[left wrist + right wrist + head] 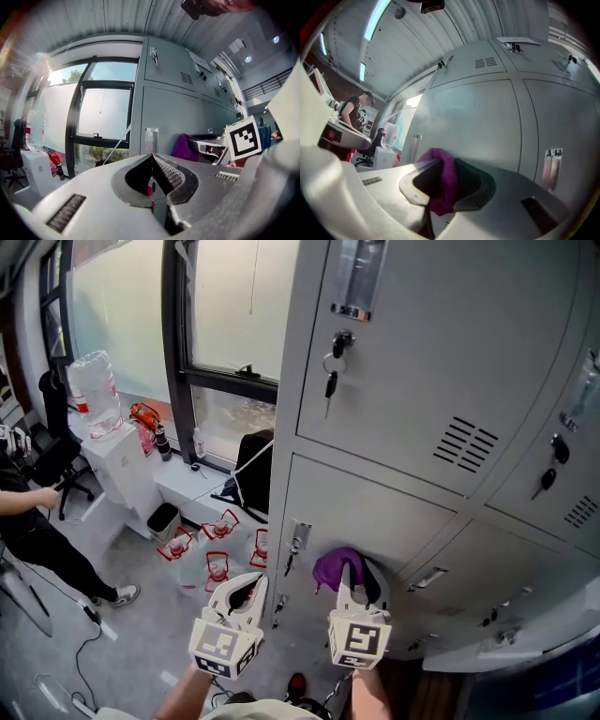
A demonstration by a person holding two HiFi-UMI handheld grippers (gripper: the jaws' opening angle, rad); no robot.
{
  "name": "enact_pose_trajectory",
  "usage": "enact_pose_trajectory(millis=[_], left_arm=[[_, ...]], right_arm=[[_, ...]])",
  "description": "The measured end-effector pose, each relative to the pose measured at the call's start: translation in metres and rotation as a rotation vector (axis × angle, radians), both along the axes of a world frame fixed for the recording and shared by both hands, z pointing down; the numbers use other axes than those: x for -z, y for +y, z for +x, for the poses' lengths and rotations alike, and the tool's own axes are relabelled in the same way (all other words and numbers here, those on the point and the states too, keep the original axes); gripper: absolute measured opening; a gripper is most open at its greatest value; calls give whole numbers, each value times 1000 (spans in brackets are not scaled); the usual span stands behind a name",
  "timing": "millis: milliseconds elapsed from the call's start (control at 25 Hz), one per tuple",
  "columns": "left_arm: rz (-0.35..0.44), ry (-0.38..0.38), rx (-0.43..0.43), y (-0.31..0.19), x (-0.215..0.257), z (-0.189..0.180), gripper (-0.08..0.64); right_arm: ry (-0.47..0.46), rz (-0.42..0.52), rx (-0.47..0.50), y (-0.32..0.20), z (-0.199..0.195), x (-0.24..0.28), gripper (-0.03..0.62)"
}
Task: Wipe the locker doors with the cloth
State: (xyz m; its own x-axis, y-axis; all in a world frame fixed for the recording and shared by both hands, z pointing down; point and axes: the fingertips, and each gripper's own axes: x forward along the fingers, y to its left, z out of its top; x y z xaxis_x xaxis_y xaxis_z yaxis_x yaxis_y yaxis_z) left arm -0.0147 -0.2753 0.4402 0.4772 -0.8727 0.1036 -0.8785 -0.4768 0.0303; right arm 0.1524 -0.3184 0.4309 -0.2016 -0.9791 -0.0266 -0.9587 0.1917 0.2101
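A purple cloth [335, 567] is pressed against a lower grey locker door [366, 512], pinched in my right gripper [354, 576]. In the right gripper view the cloth [443, 182] fills the space between the jaws, and the door [478, 122] lies just beyond them. My left gripper [246, 589] hangs to the left of the lockers, shut with nothing in it; in its own view the jaw tips [152, 156] meet. That view also shows the cloth [184, 146] off to the right.
Keys [334, 360] hang from the upper door's lock. A black bag [255, 470] leans by the window. Red-and-white packs [217, 542] lie on the floor, near a water dispenser [105, 423]. A person [28, 521] stands at far left.
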Motion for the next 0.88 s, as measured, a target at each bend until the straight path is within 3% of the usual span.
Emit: enact_pose_trajectory(millis=[560,880], left_arm=[[-1,-7,-111,4,-2,49,23],[-2,-10,-122,9,-3,55,21]], right_arm=[[-3,3,-175,24,84,-3,84],[-5,-7,-213,30,98,-2,84]])
